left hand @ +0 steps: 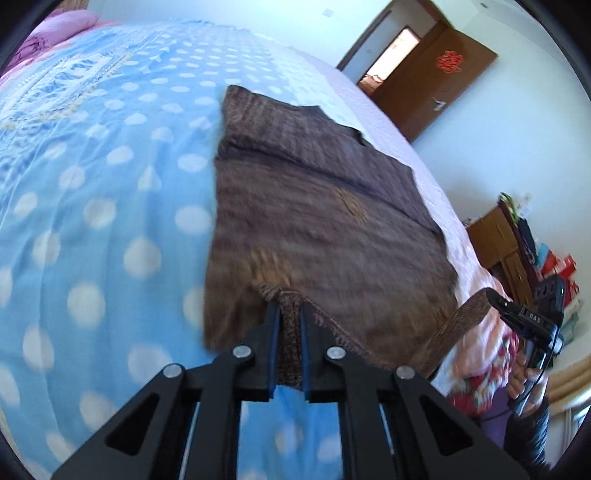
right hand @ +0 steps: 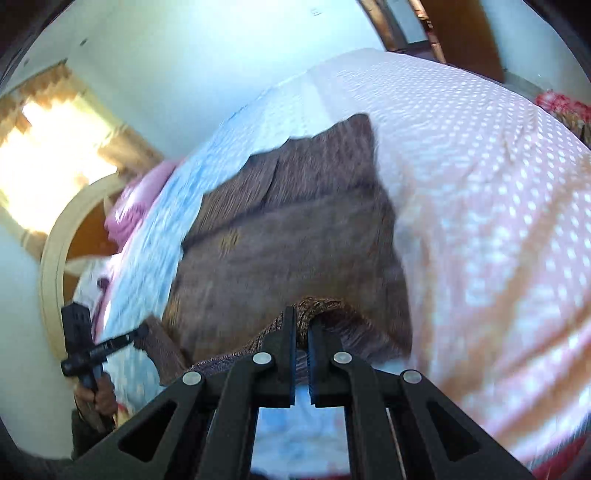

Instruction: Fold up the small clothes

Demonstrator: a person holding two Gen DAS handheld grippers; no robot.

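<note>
A brown knitted garment (left hand: pixel 317 206) lies spread on the bed, its near edge lifted. My left gripper (left hand: pixel 289 314) is shut on the near hem, the fabric pinched between its blue pads. My right gripper (right hand: pixel 302 325) is shut on another part of the same near hem of the garment (right hand: pixel 288 229). The right gripper also shows at the right of the left wrist view (left hand: pixel 517 314), holding the garment's corner. The left gripper shows at the lower left of the right wrist view (right hand: pixel 107 343), also on a corner.
The bed has a blue polka-dot cover (left hand: pixel 92 221) and a pink dotted cover (right hand: pixel 498 221). A pink pillow (left hand: pixel 55 33) lies at the head. A brown door (left hand: pixel 436 77) and a wooden cabinet (left hand: pixel 502 240) stand beyond the bed.
</note>
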